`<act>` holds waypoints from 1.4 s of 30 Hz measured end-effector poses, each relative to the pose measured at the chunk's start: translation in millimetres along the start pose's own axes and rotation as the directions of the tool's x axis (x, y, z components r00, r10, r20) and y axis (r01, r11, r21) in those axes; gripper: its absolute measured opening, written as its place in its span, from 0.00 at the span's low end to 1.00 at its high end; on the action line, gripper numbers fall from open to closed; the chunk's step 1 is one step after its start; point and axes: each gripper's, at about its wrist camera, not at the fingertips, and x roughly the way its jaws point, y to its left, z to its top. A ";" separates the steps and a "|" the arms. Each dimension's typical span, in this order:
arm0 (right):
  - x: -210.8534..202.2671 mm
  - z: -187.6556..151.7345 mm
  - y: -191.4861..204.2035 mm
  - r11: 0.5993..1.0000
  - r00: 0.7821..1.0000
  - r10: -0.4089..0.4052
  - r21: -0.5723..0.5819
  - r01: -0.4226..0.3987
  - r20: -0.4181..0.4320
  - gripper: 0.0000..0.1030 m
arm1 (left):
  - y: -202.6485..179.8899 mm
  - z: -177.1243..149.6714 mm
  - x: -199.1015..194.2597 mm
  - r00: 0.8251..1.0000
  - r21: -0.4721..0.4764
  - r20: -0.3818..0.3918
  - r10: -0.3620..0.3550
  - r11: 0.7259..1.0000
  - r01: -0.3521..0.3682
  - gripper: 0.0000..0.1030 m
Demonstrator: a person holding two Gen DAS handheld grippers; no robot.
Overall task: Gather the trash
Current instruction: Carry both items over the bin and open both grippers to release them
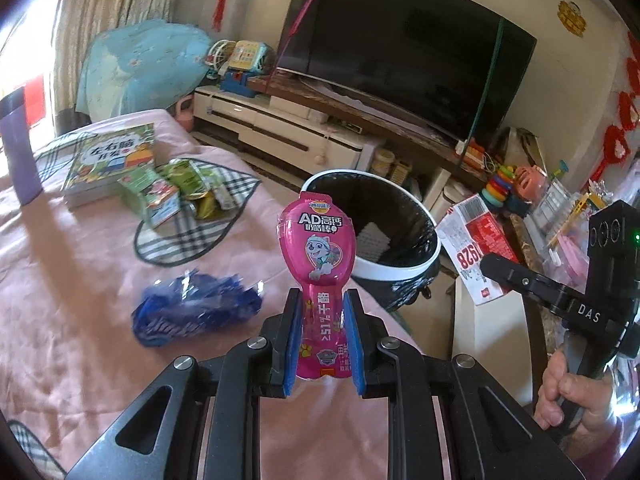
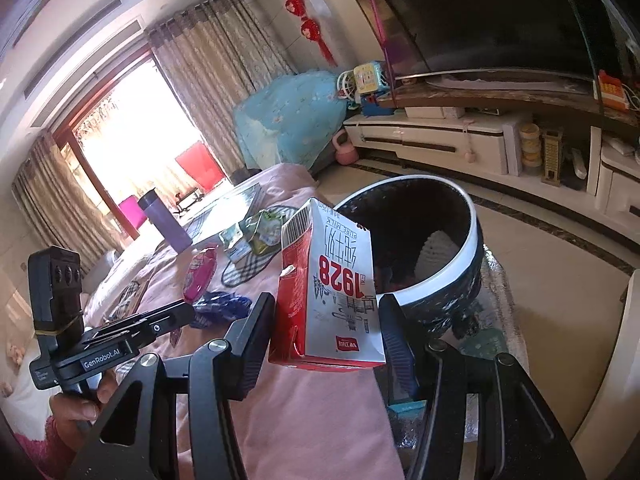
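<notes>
My left gripper [image 1: 320, 312] is shut on a pink cheese-stick wrapper [image 1: 318, 248], held upright above the pink bed near its edge. My right gripper [image 2: 324, 316] is shut on a red and white milk carton [image 2: 332, 292], upside down; the carton also shows in the left wrist view [image 1: 476, 240]. The round trash bin with a white rim and black liner [image 1: 400, 272] stands on the floor just past the bed; it also shows in the right wrist view [image 2: 476, 240], behind the carton. A crumpled blue wrapper [image 1: 192, 308] lies on the bed.
A children's book [image 1: 108, 160] and several green snack packets [image 1: 176, 192] lie on a plaid mat [image 1: 176, 248]. A purple bottle [image 2: 164, 220] stands further back on the bed. A TV [image 1: 408, 48] on a low cabinet [image 1: 280, 128] faces the bed. Toys [image 1: 504, 188] clutter the right.
</notes>
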 end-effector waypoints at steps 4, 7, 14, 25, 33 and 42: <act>3.3 6.0 -7.6 1.000 1.000 -0.004 0.009 0.004 0.008 0.53 | -9.0 8.2 11.7 1.000 0.018 -0.003 -0.003 1.000 0.003 0.18; 6.8 11.6 -12.8 1.000 1.000 -0.008 0.013 0.008 0.011 0.53 | -15.1 14.4 19.6 1.000 0.036 -0.004 -0.001 0.999 0.001 0.18; 15.8 25.0 -20.9 1.000 0.999 -0.029 0.005 0.029 0.019 0.53 | -25.8 35.9 42.4 1.000 0.056 -0.009 -0.012 0.998 0.012 0.18; 34.3 40.0 -34.1 0.999 0.999 -0.046 0.007 0.046 0.007 0.53 | -36.0 62.1 88.9 0.999 0.053 -0.037 -0.031 0.998 0.033 0.18; 52.1 43.7 -45.0 0.999 0.998 -0.049 0.014 0.050 -0.027 0.53 | -38.7 69.9 116.1 0.998 0.050 -0.062 -0.013 0.999 0.016 0.19; 71.1 52.9 -54.5 0.997 0.996 -0.071 0.017 0.072 -0.056 0.53 | -42.7 75.2 140.7 0.996 0.047 -0.083 -0.007 0.999 0.011 0.19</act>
